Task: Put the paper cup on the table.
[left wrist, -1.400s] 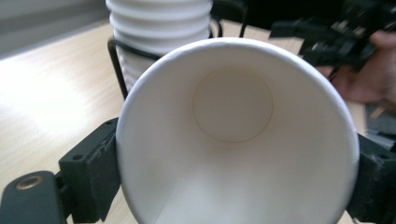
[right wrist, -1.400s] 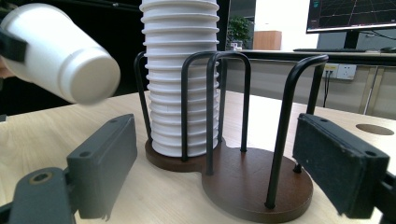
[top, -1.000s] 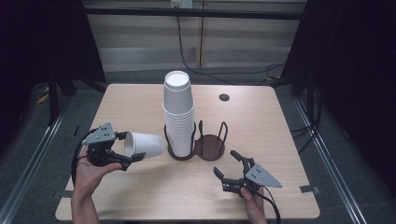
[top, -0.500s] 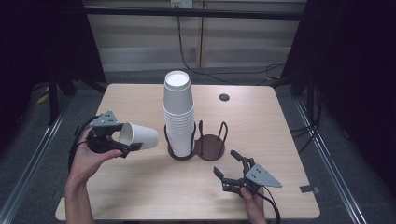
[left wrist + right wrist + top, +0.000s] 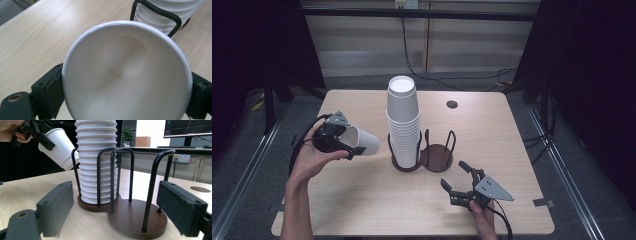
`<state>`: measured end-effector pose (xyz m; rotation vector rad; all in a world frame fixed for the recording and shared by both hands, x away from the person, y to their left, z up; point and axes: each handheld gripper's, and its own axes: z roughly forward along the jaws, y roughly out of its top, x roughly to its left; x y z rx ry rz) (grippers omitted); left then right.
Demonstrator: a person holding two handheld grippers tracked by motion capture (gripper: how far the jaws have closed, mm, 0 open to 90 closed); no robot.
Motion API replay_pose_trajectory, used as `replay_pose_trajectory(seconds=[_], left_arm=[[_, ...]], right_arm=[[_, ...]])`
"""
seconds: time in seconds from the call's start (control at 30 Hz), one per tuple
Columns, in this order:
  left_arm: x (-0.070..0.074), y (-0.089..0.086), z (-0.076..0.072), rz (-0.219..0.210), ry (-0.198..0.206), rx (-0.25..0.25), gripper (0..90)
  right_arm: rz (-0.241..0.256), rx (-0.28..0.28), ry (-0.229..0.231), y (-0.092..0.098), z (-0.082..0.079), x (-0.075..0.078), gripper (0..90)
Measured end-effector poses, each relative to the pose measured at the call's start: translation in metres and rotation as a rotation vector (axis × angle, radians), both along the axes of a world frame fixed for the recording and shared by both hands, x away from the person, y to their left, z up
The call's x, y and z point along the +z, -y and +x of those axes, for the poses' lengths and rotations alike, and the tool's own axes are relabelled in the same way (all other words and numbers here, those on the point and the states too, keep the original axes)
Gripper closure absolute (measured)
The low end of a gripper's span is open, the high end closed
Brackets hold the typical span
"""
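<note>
My left gripper (image 5: 346, 142) is shut on a white paper cup (image 5: 361, 142), held in the air left of the cup holder, its base tilted down toward the stack. In the left gripper view the cup's open mouth (image 5: 125, 75) faces the camera between both jaws. A tall stack of white cups (image 5: 402, 120) stands in the left ring of a dark two-ring wire holder (image 5: 437, 155); the right ring is empty. My right gripper (image 5: 456, 182) rests open near the table's front, pointing at the holder (image 5: 135, 217), with the stack (image 5: 96, 160) and the held cup (image 5: 58, 147) beyond.
The wooden table (image 5: 512, 145) has a small round hole (image 5: 452, 104) at the back right. A strip of tape (image 5: 543, 203) lies near the front right edge. Dark floor and rails surround the table.
My left gripper has lifted the cup and carried it slightly left and up, away from the table surface. The right gripper has stayed still.
</note>
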<state>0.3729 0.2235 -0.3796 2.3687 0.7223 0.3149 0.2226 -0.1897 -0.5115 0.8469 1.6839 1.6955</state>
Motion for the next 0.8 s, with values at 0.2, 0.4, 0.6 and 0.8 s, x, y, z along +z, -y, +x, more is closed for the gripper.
replay_pose_trajectory(seconds=[0.2,0.4,0.6,0.8], left_arm=[[-0.005,0.009,0.012,0.07,-0.049,-0.012,10.3],[-0.002,0.014,0.023,0.139,-0.089,-0.024,10.2],[-0.005,0.019,0.03,0.221,-0.119,-0.01,9.8],[-0.011,0.03,0.035,0.313,-0.166,-0.003,9.5]], right_arm=[[0.0,0.0,0.001,0.0,0.0,0.0,13.5],[0.0,0.0,0.001,0.0,0.0,0.0,13.5],[0.0,0.0,0.001,0.0,0.0,0.0,13.5],[0.0,0.0,0.001,0.0,0.0,0.0,13.5]])
